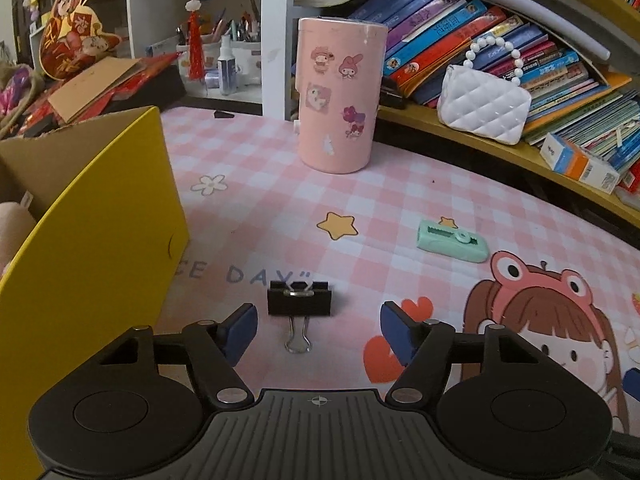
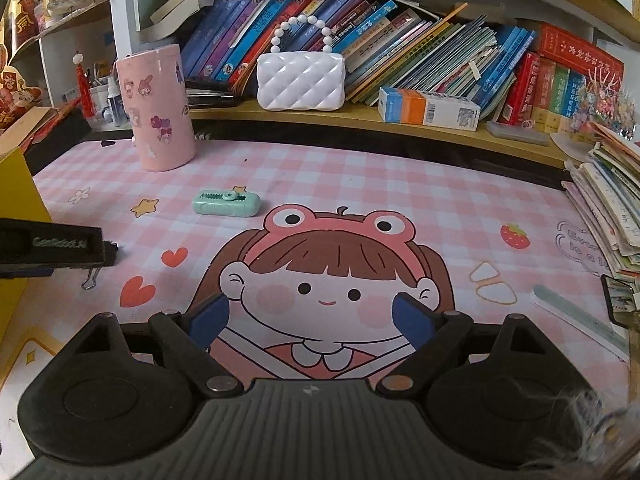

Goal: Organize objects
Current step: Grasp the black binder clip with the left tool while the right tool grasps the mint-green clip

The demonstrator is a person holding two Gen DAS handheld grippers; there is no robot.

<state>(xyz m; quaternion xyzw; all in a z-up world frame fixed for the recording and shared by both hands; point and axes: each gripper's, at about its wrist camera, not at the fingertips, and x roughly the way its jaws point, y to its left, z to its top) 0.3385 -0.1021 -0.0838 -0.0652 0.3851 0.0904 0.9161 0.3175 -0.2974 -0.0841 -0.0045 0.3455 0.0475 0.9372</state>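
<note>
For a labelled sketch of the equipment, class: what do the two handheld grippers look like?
Both the left gripper and right gripper look alike: black ribbed body, two round black discs, black linkage arms with silver pivot pins, and blue fingertip pads. The right view shows pale lettering on the left gripper's black side.

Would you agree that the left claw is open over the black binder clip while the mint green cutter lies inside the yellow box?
Not quite: in the left wrist view the mint green cutter lies on the pink mat, outside the yellow box. The left claw is open over the black binder clip.
</note>
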